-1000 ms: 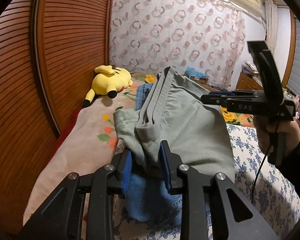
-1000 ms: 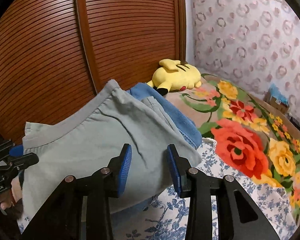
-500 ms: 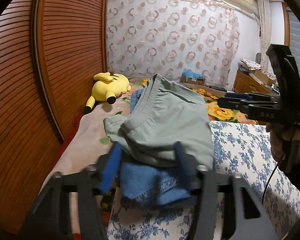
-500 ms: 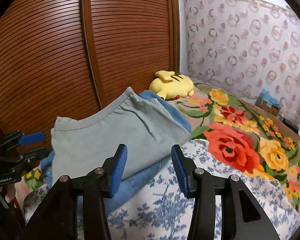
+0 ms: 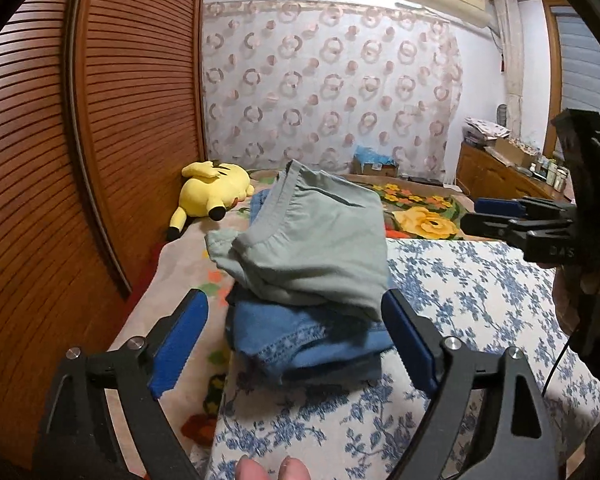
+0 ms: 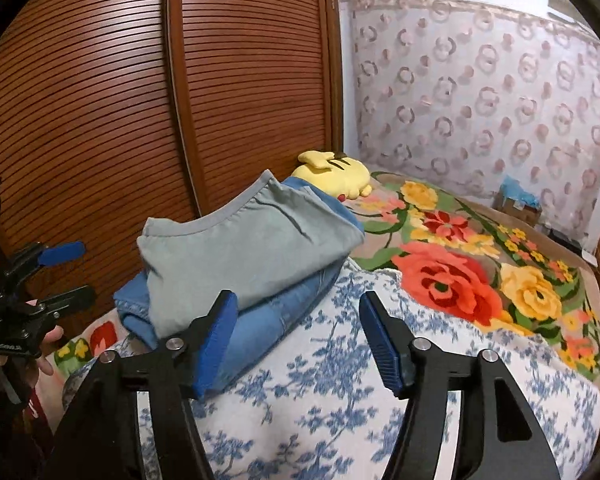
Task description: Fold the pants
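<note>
The folded grey-green cotton pants lie on folded blue jeans on the bed. The left gripper and the right gripper have just been opening; both are released, holding nothing.

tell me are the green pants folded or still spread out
Folded: the green pants lie as a compact bundle on top of folded blue jeans, with neither pair of jaws touching them.

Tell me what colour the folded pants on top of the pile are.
Pale grey-green pants, clearest in the left wrist view.
</note>
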A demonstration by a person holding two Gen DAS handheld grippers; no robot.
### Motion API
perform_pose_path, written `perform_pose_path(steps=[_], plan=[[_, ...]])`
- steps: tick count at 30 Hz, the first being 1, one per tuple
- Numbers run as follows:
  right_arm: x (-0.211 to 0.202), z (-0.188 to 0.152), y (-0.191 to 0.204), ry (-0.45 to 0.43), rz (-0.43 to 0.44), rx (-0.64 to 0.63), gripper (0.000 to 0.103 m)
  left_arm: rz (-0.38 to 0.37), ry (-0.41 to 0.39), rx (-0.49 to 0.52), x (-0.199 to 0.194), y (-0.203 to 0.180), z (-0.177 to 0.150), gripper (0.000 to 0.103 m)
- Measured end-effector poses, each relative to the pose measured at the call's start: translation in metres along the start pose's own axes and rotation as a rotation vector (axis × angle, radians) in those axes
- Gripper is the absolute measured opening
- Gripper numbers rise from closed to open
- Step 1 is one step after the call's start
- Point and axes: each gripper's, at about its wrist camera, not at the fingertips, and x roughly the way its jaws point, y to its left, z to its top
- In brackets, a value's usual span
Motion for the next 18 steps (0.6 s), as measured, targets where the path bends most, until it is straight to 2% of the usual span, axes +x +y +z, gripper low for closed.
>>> perform_pose_path(steps=[3, 11, 18], plan=[[-0.014, -0.01, 0.006, -0.004, -0.014, 0.013, 0.073, -0.009, 0.005, 0.014, -0.004, -0.004, -0.006, 0.089], [-0.054, -0.042, 0.022, -0.018, -0.057, 0.059, 0.074, -0.112, 0.053, 0.047, -0.006, -0.028, -0.026, 0.089], [-0.091, -0.067, 0.031, -0.035, -0.126, 0.089, 0.077, -0.18, 0.057, 0.059, -0.014, -0.054, -0.037, 0.089]])
